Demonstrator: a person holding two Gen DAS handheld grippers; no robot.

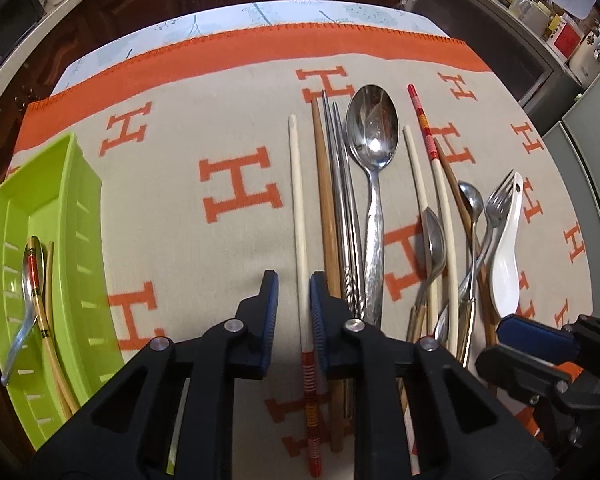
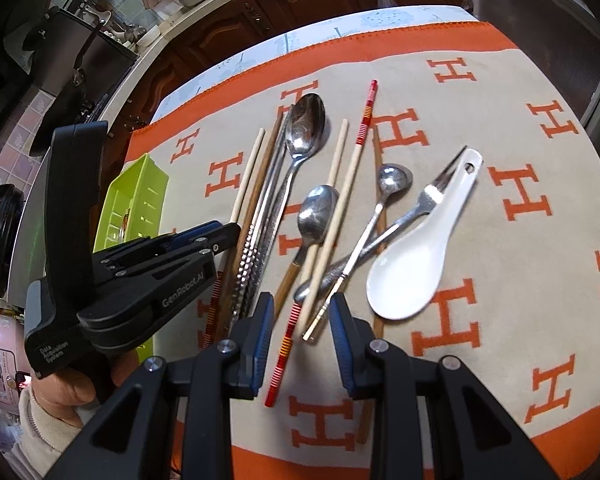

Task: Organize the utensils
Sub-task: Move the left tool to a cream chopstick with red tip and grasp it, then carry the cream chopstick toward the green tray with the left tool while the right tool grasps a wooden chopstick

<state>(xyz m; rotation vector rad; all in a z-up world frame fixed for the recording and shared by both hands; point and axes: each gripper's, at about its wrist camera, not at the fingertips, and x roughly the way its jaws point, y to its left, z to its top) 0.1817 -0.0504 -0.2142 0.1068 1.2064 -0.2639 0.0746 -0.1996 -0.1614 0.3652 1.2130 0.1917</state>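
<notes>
Our left claw [image 1: 293,316] open astride the cream chopstick with red-striped end [image 1: 299,216]; right claw [image 2: 298,334] open, idle. Next: pinch, carry to lime-green slotted plastic tray [image 1: 66,184].

1. The right gripper [image 2: 298,336] hangs with jaws apart above a red-banded chopstick [image 2: 288,332].
2. The white ceramic spoon [image 2: 412,268] lies bowl-up on the H-patterned cloth [image 2: 520,280].
3. The left gripper [image 2: 204,236], held by a hand [image 2: 76,392], reaches beside the green tray [image 2: 136,196].

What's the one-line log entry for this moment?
left gripper: open, straddling cream chopstick | right gripper: open, holding nothing | green tray: spoon, chopsticks inside | rest on cloth
</notes>
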